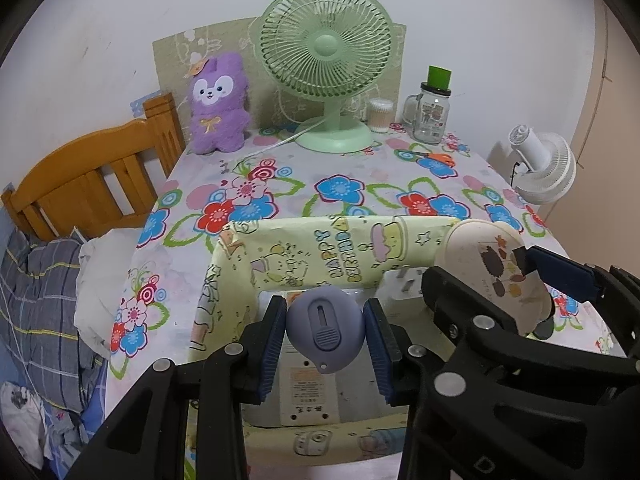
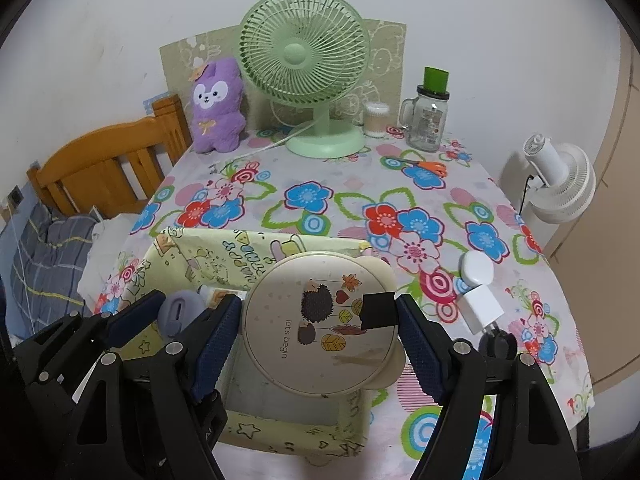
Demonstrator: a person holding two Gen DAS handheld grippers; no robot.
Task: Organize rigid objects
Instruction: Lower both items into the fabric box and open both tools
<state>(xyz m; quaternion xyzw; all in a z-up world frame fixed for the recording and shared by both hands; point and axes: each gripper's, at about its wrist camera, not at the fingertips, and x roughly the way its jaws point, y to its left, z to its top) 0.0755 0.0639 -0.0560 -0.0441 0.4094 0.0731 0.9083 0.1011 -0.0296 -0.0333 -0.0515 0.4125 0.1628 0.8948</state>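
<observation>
Over the yellow paper-wrapped box (image 1: 340, 248) at the near edge of the table (image 1: 360, 168), both claws hang with a load. The left claw (image 1: 325, 334) is closed on a small round lavender gadget (image 1: 325, 334), a blue pad pressed to each side, held just above the box's open top. Below it, inside the box, lies a white device with a printed label (image 1: 306, 388), and a white plug-type piece (image 1: 404, 286) sits toward the box's right side; those two read as already stowed.

The right claw (image 2: 320, 332) grips a cream round mirror-like case with a hedgehog print (image 2: 320, 320) by its edges, tilted over the box's right half, not yet lowered in.

Just right of the box, on the floral cloth, a white charger block (image 2: 482, 308) and a white rounded adapter (image 2: 476, 270) lie touching or nearly so. They look like the next candidates.

Farther back: orange-handled scissors (image 2: 428, 167), loose on the cloth. At the far edge stand a glass mug jar with green lid (image 2: 426, 120), a cotton-swab tub (image 2: 376, 120), a green desk fan (image 2: 304, 60) and a purple plush rabbit (image 2: 216, 108).

Judgement: roughly midway. Two items in, two in hand over the box, at least two or three small rigid pieces left out.
</observation>
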